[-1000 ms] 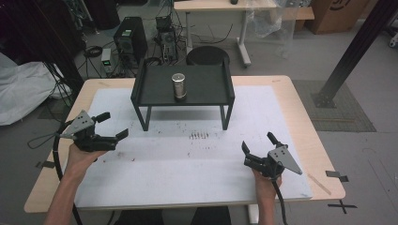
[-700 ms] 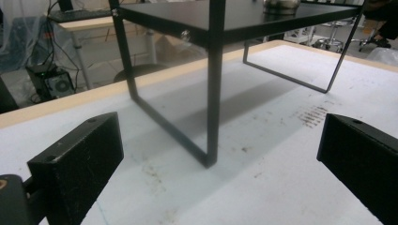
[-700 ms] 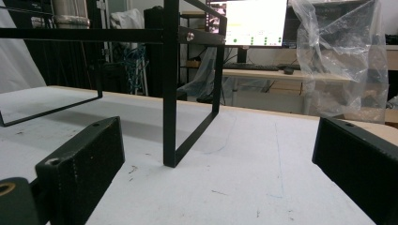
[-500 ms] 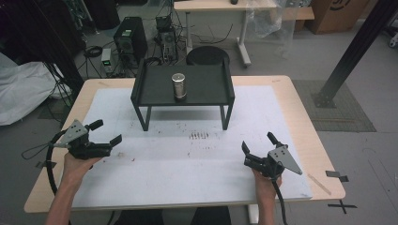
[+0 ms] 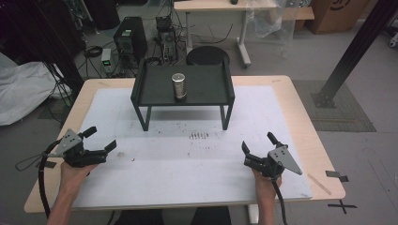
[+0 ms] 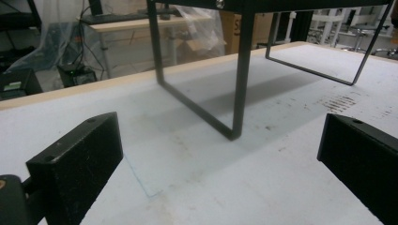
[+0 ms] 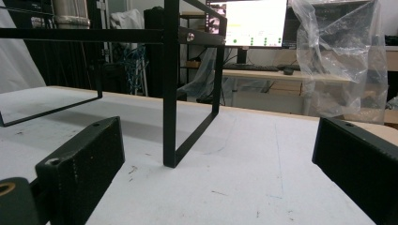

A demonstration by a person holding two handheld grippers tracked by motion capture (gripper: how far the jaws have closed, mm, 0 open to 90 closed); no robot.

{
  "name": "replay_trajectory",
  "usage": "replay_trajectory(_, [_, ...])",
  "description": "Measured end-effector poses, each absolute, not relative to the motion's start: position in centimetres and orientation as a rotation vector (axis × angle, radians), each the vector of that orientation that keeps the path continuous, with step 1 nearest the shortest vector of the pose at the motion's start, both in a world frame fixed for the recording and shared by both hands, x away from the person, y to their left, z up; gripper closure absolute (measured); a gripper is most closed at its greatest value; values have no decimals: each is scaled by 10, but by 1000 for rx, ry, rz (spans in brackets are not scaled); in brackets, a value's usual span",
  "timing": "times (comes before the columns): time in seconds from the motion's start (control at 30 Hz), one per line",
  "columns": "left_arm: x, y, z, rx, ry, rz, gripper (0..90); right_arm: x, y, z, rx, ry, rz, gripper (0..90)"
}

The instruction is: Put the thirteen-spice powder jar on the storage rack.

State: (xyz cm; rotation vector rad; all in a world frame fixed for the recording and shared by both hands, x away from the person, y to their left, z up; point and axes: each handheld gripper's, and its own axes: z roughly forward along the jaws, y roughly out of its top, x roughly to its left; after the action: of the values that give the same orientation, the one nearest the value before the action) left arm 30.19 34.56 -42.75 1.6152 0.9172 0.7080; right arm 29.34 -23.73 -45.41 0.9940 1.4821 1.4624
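A black raised tray [image 5: 150, 88] on thin metal legs stands at the back middle of the white mat [image 5: 187, 159]. A steel cylinder cup [image 5: 179, 86] stands upright on it. My left gripper [image 5: 102, 137] rests low over the mat's near left, open and holding nothing, with its jaws pointing toward the tray. Its own view shows my left gripper [image 6: 220, 164] with both jaws wide apart and a tray leg [image 6: 239, 70] ahead. My right gripper [image 5: 257, 142] sits at the near right, open and holding nothing. From my right gripper [image 7: 218, 164], a tray leg [image 7: 170, 84] and the cup [image 7: 70, 14] are in sight.
The mat covers most of a wooden table [image 5: 305, 126]. Dark scuff marks [image 5: 199, 136] lie in front of the tray. A round stool [image 5: 207, 55], a computer tower [image 5: 129, 37] and cables stand behind the table. A black post [image 5: 352, 51] rises at the right.
My left gripper has drawn back toward the near left edge of the table, still open. The right gripper and the cup have stayed put.
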Motion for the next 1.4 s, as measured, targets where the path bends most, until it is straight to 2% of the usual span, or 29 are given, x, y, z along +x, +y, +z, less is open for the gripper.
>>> replay_trajectory(0.8, [277, 346, -449, 1504, 974, 879, 10, 293, -237, -454, 992, 1481, 1461, 24])
replay_trajectory(1.1, [273, 347, -451, 1455, 966, 909, 10, 293, -237, -454, 991, 1480, 1461, 23])
replay_trajectory(1.4, [273, 350, -452, 1433, 962, 881, 3, 293, -237, -454, 992, 1477, 1463, 24])
